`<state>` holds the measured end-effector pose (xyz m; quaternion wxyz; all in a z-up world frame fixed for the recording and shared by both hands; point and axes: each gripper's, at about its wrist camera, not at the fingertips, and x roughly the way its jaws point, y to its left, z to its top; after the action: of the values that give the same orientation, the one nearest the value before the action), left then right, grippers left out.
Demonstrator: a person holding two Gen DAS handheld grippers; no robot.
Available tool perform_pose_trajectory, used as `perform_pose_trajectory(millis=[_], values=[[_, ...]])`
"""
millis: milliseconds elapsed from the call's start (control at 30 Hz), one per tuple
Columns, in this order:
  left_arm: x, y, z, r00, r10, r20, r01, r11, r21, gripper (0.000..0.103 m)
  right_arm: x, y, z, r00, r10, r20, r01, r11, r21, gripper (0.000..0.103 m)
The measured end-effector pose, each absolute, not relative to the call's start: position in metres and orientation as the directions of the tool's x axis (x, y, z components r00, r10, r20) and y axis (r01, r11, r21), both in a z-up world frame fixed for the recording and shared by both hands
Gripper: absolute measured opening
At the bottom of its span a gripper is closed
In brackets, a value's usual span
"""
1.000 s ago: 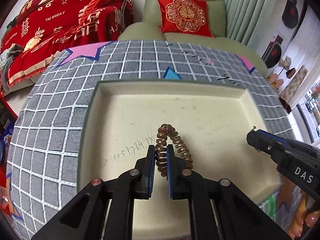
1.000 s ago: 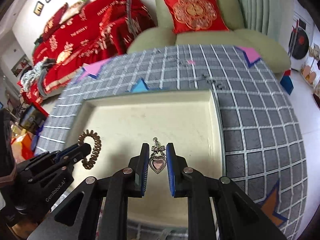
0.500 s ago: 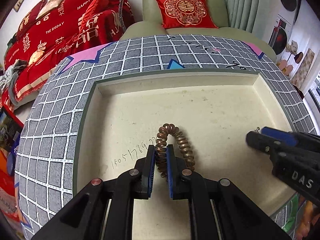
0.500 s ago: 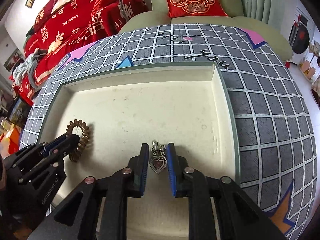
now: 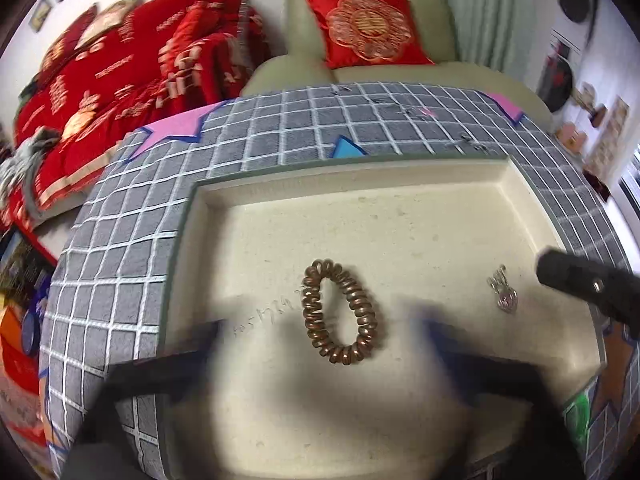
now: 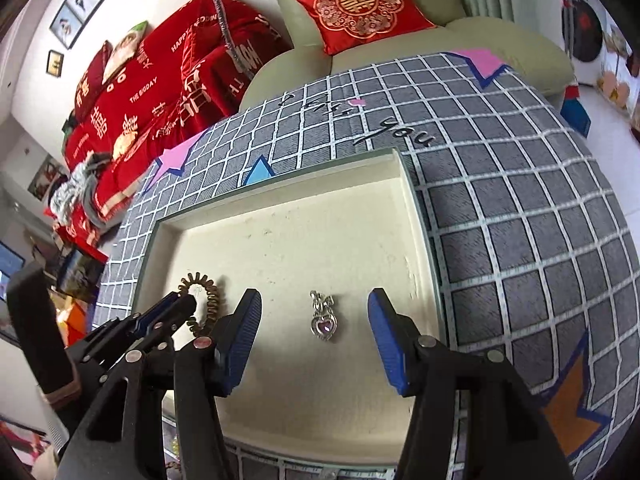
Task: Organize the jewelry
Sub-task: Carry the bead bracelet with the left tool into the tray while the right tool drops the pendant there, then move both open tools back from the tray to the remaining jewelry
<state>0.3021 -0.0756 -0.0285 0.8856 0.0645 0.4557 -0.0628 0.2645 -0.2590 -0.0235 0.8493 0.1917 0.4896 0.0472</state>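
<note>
A cream tray with a green rim lies on the grey checked cloth. A bronze spiral bracelet lies flat on the tray floor, between the blurred, wide-apart fingers of my left gripper, which is open. A silver heart pendant with a pink stone lies on the tray between the spread blue pads of my right gripper, which is open. The pendant also shows in the left wrist view, with a right finger beside it. The bracelet and the left gripper show at the left of the right wrist view.
The checked cloth covers a round table. A green sofa with a red cushion and red blankets stand behind it. Clutter lies on the floor at the left.
Both grippers have opened and let go. The bracelet and the pendant now lie loose on the tray floor. Both grippers have pulled back a little.
</note>
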Motion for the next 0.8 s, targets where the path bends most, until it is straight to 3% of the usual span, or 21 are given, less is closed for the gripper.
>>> perform_pose_trajectory(millis=[267,367,633,733,800], values=[[0.288,-0.076,-0.015,0.618,-0.033,-0.785,0.164,0.983,0.088,0.103,0.254,-0.269,-0.016,0.537,0.286,-0.793,0.122,0.904,0.409,0.061],[0.277,-0.066,-0.007,0.621,-0.061,-0.781,0.174,0.983,0.062,0.103,0.247,-0.271,-0.013,0.544,0.293,-0.786,0.121,0.900,0.419,0.077],[0.225,-0.036,0.009,0.592,-0.143,-0.793,0.190,0.981,-0.036,0.103,0.208,-0.274,0.004,0.581,0.318,-0.749,0.086,0.891,0.445,0.083],[0.201,-0.028,0.011,0.603,-0.137,-0.786,0.198,0.980,-0.019,0.103,0.188,-0.277,0.010,0.604,0.309,-0.735,0.094,0.888,0.451,0.103],[0.182,-0.021,0.010,0.613,-0.114,-0.782,0.189,0.982,0.005,0.103,0.176,-0.278,0.011,0.605,0.321,-0.729,0.084,0.885,0.459,0.103]])
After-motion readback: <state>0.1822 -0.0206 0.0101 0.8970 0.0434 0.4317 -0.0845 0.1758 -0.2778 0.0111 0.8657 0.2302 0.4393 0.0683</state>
